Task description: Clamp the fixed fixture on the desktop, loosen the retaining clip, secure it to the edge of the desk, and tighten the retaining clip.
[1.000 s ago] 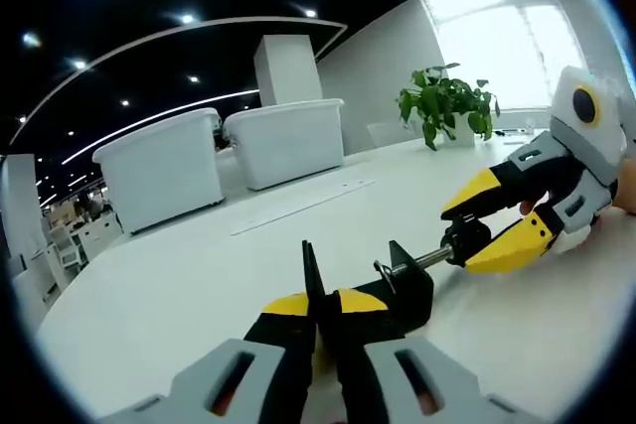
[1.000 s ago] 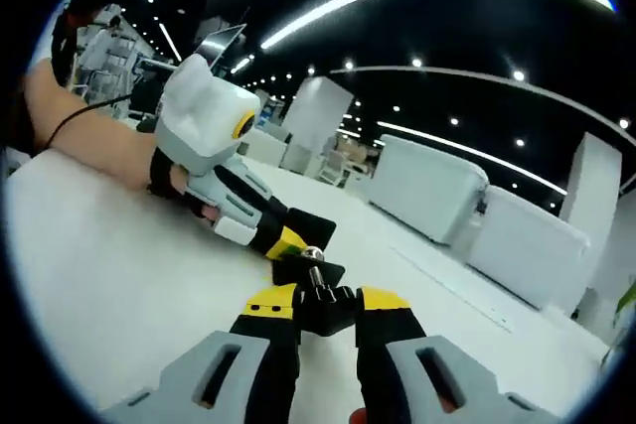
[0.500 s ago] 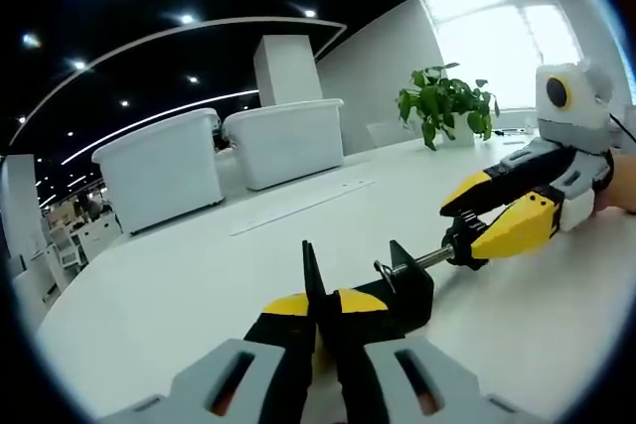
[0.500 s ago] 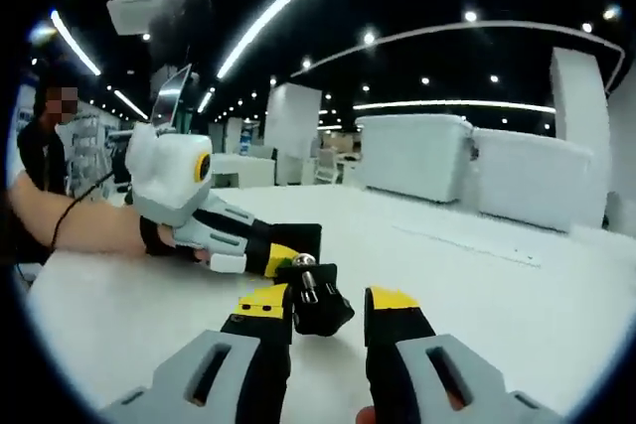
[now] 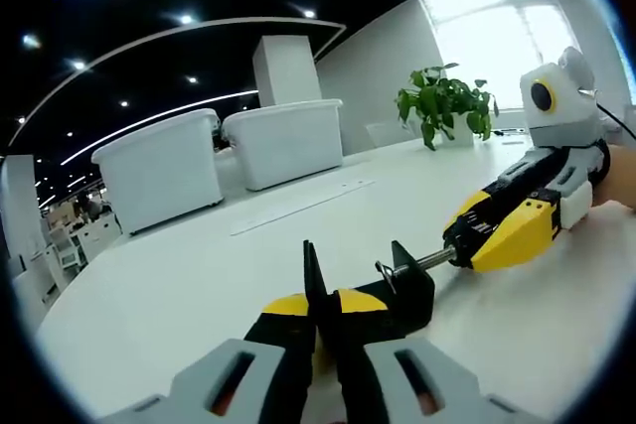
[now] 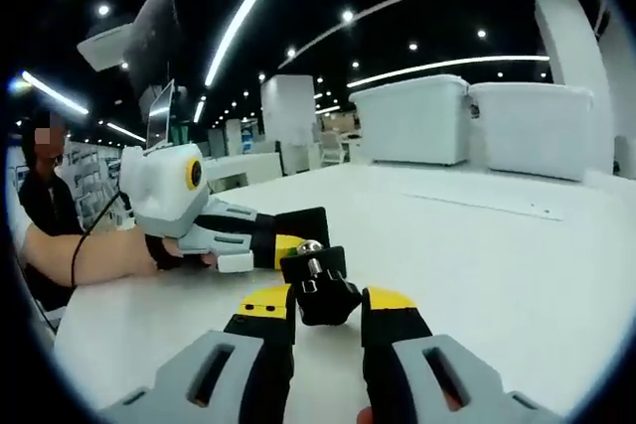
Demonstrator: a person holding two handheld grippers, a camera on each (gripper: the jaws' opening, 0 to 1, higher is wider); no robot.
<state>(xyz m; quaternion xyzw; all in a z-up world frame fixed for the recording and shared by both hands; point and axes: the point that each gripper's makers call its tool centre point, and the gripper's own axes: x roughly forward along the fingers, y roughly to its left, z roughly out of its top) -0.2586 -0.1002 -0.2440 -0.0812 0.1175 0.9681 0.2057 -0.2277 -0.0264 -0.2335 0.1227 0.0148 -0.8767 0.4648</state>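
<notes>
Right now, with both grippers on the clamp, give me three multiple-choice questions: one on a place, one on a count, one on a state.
1. Where does the plant stand?
A. On the far part of the table
B. On the floor
C. Inside a bin

2. How many white bins stand side by side on the table?
A. One
B. Two
C. Four

3. What is the right gripper doing?
A. Hanging open above the table
B. Closed on the knob end of the clamp's screw
C. Holding the plant

Answers:
1. A, the plant sits on the white tabletop by the window in the left gripper view.
2. B, two bins show next to each other in both views.
3. B, its yellow tips meet around the screw's end while the left gripper holds the clamp body.
</notes>
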